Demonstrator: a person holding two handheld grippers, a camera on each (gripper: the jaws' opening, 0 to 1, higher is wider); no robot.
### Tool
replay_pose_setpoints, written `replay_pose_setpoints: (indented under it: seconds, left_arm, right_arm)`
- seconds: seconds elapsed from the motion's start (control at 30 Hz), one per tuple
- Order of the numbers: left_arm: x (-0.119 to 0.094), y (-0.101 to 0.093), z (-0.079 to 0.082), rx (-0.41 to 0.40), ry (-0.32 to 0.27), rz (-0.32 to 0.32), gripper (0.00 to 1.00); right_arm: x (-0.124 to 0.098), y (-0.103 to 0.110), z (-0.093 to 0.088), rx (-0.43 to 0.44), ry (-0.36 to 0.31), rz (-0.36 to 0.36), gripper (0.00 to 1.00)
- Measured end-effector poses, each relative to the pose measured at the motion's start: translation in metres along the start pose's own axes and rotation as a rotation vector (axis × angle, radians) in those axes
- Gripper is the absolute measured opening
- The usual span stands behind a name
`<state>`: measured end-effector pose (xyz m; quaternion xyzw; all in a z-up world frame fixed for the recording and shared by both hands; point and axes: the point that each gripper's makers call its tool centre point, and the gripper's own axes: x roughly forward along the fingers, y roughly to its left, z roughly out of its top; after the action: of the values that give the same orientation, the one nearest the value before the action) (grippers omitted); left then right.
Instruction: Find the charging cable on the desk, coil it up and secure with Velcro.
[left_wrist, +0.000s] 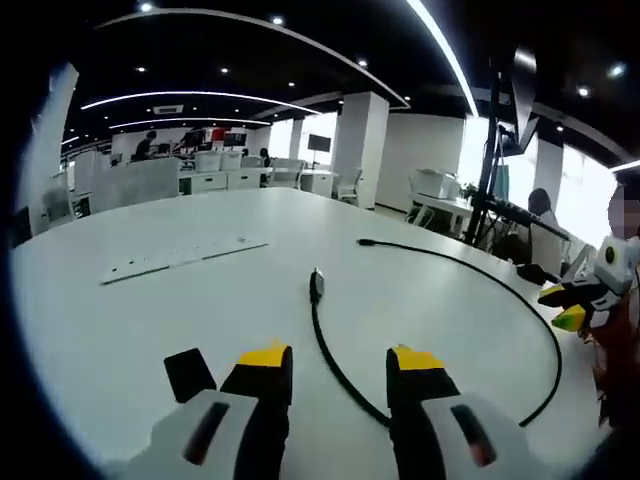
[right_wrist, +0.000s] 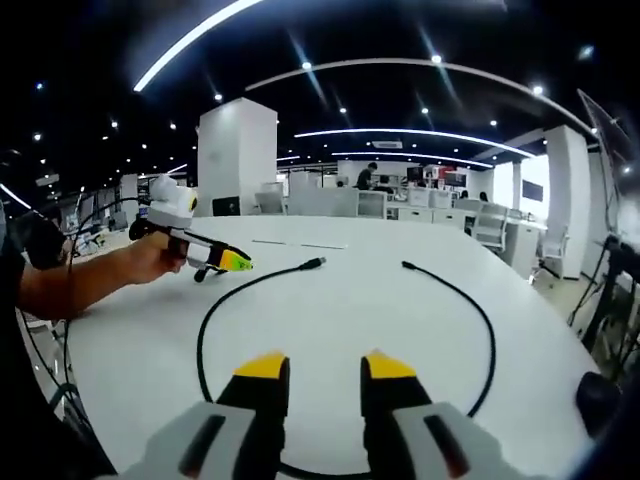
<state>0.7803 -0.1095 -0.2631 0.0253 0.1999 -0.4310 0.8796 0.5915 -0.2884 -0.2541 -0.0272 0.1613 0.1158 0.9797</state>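
A black charging cable (left_wrist: 322, 335) lies in a wide open loop on the white desk (left_wrist: 150, 310). One plug (left_wrist: 316, 285) points away from me and the other end (left_wrist: 366, 242) lies farther back. My left gripper (left_wrist: 340, 360) is open, hovering low, with the cable running on the desk between its yellow-tipped jaws. A small black piece (left_wrist: 188, 372), possibly the Velcro strap, lies just left of it. My right gripper (right_wrist: 325, 370) is open above the near bend of the cable (right_wrist: 200, 340), holding nothing. A hand holds the left gripper (right_wrist: 235, 263) at the desk's left side.
A long white strip (left_wrist: 180, 258) lies flat on the desk at the back left. The right gripper (left_wrist: 562, 305) shows at the desk's right edge. Office desks, chairs, white pillars (right_wrist: 236, 155) and seated people fill the background. A dark stand (left_wrist: 488, 150) rises beyond the desk.
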Motion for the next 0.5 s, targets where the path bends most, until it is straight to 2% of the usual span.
replay_pose_setpoints:
  seconds: [0.17,0.37,0.5]
  left_arm:
    - [0.008,0.002,0.002,0.013,0.004,0.003,0.37]
    - [0.019,0.003,0.001,0.015,0.014,0.002,0.36]
    - [0.026,0.005,0.0,0.027,0.02,0.002,0.34]
  right_arm:
    - [0.003,-0.008,0.005,-0.006,-0.002,-0.006,0.3]
    - [0.016,-0.04,0.016,0.039,-0.018,-0.004,0.28]
    - [0.028,-0.06,0.017,0.033,0.005,-0.018,0.27]
